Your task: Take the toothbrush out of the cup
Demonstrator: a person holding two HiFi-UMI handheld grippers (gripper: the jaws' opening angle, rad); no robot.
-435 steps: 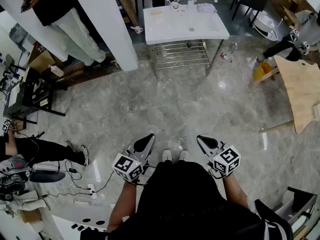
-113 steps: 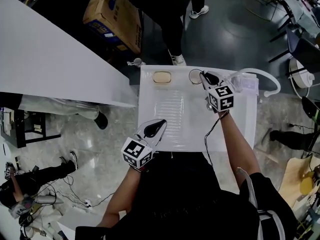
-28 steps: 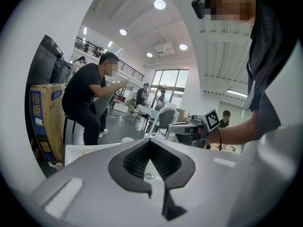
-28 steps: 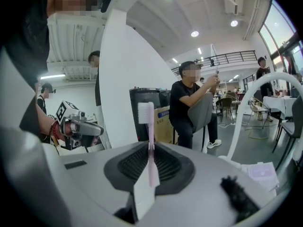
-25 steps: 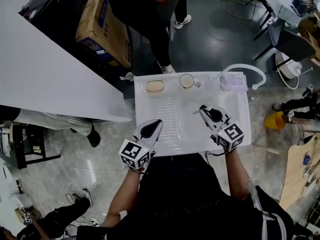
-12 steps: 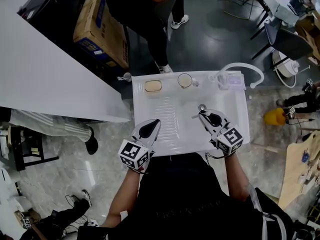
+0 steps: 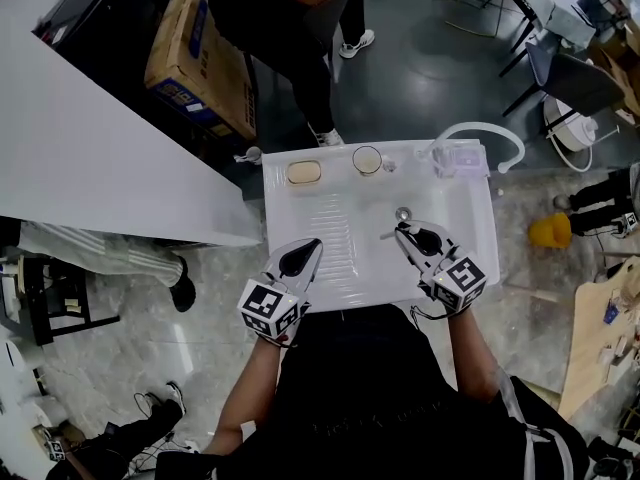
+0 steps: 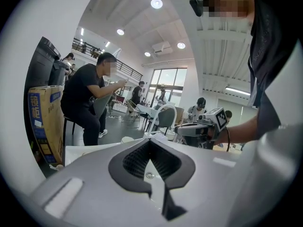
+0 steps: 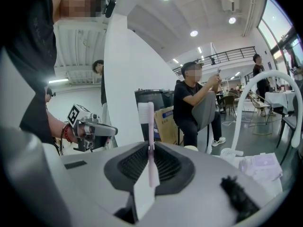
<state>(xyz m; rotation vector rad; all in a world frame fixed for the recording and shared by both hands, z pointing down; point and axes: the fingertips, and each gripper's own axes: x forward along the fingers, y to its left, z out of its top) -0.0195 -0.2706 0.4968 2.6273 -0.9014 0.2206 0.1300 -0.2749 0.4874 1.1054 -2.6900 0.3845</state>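
- Toothbrush of pink plastic [image 9: 150,126] stands upright, pinched between the fingers of your right gripper [image 9: 150,148], head up.
- You hold it over the white counter [image 7: 372,263], well apart from the round pale cup [image 7: 367,160] at the far edge.
- Your left gripper [image 8: 150,143] is empty, fingers pressed together.

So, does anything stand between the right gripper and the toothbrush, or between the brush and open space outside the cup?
Nothing visible does. The right gripper is shut on the toothbrush, which stands upright between its jaws. The cup stands apart at the back edge of the sink, well beyond the brush.
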